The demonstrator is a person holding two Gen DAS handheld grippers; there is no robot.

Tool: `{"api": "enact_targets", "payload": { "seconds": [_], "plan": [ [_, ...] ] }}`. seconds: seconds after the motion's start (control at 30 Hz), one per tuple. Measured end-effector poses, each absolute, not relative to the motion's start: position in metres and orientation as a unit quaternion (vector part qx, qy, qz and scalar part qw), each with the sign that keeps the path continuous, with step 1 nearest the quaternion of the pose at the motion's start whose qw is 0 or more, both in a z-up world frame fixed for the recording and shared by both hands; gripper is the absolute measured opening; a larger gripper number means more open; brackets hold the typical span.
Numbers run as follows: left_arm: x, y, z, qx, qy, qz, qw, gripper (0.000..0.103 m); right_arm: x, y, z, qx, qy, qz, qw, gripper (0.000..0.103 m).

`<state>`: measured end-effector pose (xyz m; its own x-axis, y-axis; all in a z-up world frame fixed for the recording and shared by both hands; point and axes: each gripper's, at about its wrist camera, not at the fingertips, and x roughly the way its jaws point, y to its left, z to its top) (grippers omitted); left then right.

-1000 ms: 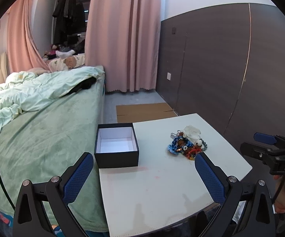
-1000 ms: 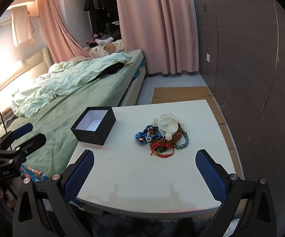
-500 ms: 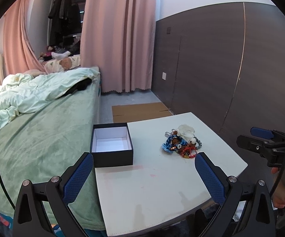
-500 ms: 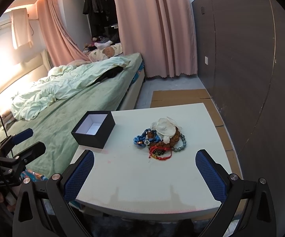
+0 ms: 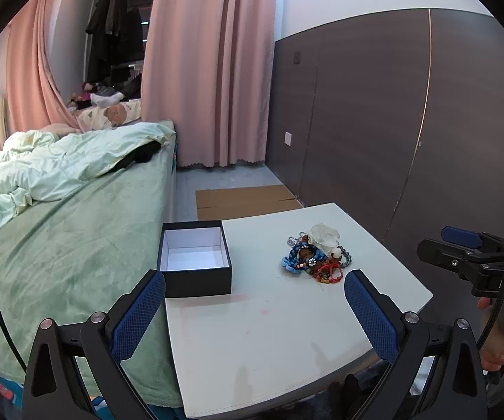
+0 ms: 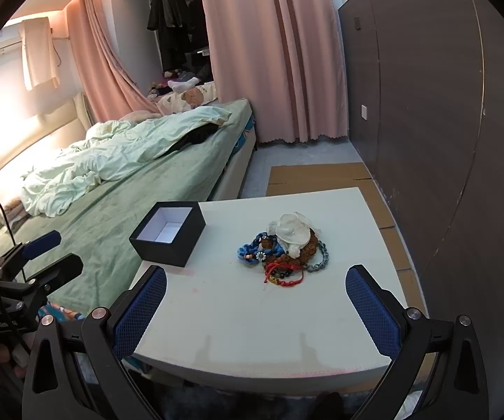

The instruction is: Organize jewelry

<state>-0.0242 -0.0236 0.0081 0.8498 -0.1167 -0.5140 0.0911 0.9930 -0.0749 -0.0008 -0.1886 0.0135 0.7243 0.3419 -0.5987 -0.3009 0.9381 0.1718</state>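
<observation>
A tangled pile of jewelry (image 5: 316, 257) (image 6: 286, 248), with blue, red, grey and white pieces, lies near the middle of a small white table (image 5: 286, 332) (image 6: 252, 322). An open black box (image 5: 196, 259) (image 6: 168, 232) with a white inside stands empty at the table's left edge. My left gripper (image 5: 252, 309) hovers open over the near side of the table, apart from both. My right gripper (image 6: 256, 304) is open too, short of the pile. Each gripper shows at the edge of the other's view, the right gripper (image 5: 468, 252) and the left gripper (image 6: 47, 257).
A bed (image 5: 59, 245) with a green sheet and a rumpled quilt butts against the table's left side. A dark panelled wall (image 5: 374, 122) runs along the right. Flat cardboard (image 5: 248, 201) lies on the floor beyond the table, before pink curtains (image 5: 213, 70).
Both cameras have drifted slightly; the table, box and pile sit a little differently in frame. Nothing on the table has moved and both grippers stay open.
</observation>
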Motion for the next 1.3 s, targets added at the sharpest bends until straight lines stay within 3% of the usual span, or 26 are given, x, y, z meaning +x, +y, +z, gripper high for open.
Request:
{"api": "enact_targets", "payload": {
  "seconds": [1.07, 1.3],
  "plan": [
    [-0.006, -0.027, 0.004, -0.030, 0.275, -0.049, 0.960, 0.102, -0.007, -0.175, 0.012, 0.012, 0.309, 0.173, 0.935, 0.103],
    [0.026, -0.028, -0.004, -0.043, 0.293, -0.049, 0.954, 0.102, 0.014, -0.189, 0.006, 0.051, 0.328, 0.165, 0.929, 0.103]
  ]
}}
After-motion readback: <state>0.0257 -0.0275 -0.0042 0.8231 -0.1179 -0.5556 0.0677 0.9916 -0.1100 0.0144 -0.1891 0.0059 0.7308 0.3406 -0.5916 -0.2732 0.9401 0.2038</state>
